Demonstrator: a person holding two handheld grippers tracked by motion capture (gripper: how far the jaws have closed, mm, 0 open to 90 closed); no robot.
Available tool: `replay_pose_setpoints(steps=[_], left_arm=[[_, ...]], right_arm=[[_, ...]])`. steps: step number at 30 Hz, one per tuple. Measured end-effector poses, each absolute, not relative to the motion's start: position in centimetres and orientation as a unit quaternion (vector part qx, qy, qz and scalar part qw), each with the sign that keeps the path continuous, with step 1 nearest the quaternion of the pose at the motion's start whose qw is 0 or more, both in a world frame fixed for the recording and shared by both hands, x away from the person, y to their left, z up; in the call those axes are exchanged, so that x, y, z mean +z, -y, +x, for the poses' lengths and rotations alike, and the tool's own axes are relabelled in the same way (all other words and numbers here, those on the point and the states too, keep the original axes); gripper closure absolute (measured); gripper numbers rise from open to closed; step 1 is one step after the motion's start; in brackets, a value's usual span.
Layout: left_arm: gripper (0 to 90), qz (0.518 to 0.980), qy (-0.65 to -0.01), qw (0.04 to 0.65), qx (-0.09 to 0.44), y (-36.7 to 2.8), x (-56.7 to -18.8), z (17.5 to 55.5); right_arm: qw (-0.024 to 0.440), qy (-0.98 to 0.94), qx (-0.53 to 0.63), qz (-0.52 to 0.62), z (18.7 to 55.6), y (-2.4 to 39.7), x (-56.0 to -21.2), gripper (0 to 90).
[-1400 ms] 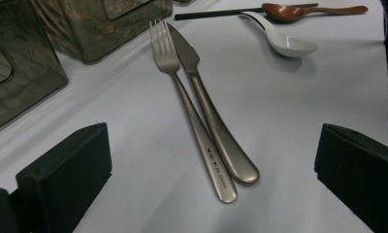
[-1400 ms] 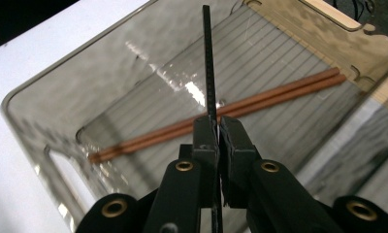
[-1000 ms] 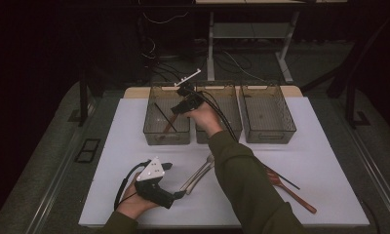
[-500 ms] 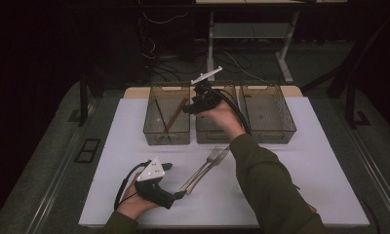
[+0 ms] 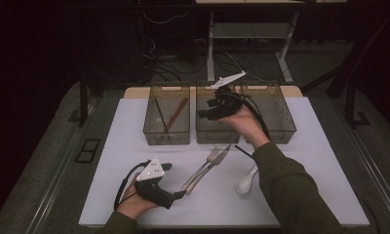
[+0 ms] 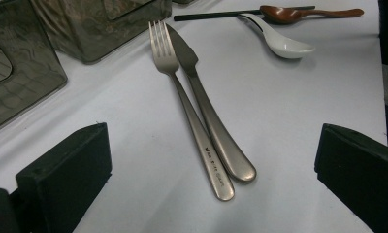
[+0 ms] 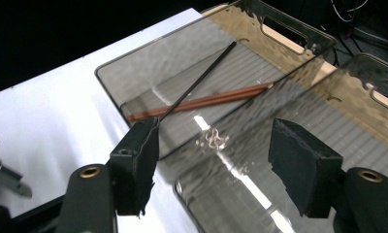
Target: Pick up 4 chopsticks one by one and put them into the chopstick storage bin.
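A steel fork (image 6: 175, 82) and knife (image 6: 209, 116) lie side by side on the white table, handles toward me. My left gripper (image 6: 211, 170) rests on the table with its jaws open, one on each side of the handle ends and touching neither; in the high view it (image 5: 180, 194) sits at the front left. My right gripper (image 5: 203, 114) hovers over the middle bin (image 5: 216, 138), open with nothing between its jaws, which have just been opening. In the left bin (image 7: 134, 63) lie a black chopstick (image 7: 202, 77) and brown chopsticks (image 7: 206, 101).
Three clear bins stand in a row at the back, the right bin (image 5: 281, 130) last. A white spoon (image 6: 279, 44), a brown wooden spoon (image 6: 303, 12) and a black chopstick (image 6: 216, 15) lie on the table right of the fork and knife. Dark floor surrounds the table.
My right gripper has left the left bin and moved right and slightly up to above the middle bin, its jaws wider. The black chopstick stays in the left bin. The left gripper has not moved.
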State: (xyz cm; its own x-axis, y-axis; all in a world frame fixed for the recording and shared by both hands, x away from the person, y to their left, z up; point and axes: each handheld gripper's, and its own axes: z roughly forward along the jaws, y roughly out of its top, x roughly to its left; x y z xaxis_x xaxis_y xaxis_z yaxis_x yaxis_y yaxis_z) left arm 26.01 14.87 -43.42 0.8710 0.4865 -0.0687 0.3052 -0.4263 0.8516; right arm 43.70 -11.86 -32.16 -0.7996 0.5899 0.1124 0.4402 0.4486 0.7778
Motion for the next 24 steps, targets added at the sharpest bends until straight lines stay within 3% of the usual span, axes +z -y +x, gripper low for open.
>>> replay_pose_setpoints(steps=[24], left_arm=[[0.0,0.841,-0.239,0.478,0.089,-14.9,-43.5,26.1]], right_arm=[[0.098,-0.838,0.447,0.297,38.5,20.5,-32.9,30.5]])
